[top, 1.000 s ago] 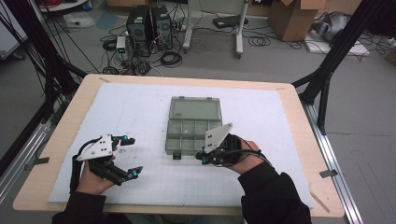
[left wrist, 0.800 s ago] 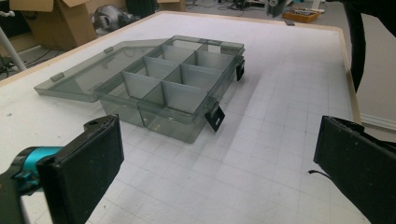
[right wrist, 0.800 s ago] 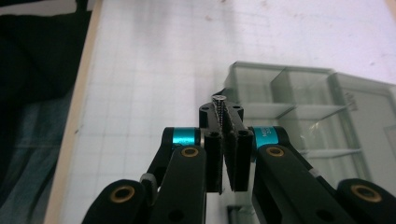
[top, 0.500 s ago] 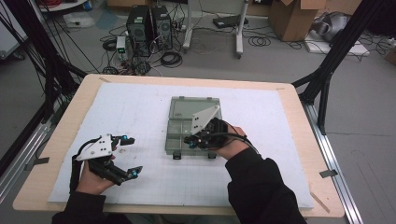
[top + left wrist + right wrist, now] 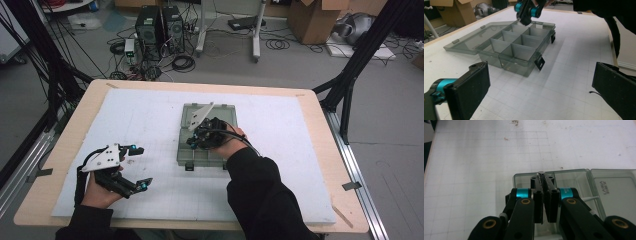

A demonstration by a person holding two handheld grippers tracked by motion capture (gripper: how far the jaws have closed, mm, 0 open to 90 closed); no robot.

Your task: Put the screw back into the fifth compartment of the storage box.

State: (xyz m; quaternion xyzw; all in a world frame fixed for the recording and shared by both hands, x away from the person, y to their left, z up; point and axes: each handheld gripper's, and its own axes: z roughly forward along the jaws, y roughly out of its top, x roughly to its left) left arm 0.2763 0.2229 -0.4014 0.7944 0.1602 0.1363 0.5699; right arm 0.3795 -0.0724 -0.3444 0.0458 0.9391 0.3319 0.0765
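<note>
A clear smoky plastic organizer box (image 5: 186, 152) lies open mid-table, its lid (image 5: 226, 112) folded flat on the far side. My right gripper (image 5: 193, 142) hovers over the box's left compartments, shut on a small dark screw (image 5: 540, 173) whose head sticks out past the tips. In the right gripper view the right gripper (image 5: 543, 179) hangs above a corner compartment of the box (image 5: 579, 182). My left gripper (image 5: 144, 166) rests at the front left with its jaws wide apart and empty. In the left gripper view the left gripper (image 5: 541, 92) faces the box (image 5: 519, 50), with the right gripper (image 5: 525, 13) above it.
A white gridded mat (image 5: 280, 150) covers the wooden table (image 5: 320, 150). Two black latches (image 5: 539, 62) hang from the box's front wall. Black frame posts (image 5: 350, 75) stand at the table's corners. Computers and cables (image 5: 160, 30) sit on the floor beyond.
The right hand has carried its gripper from the front right corner of the box forward and left, over the compartments. The left gripper has stayed put.
</note>
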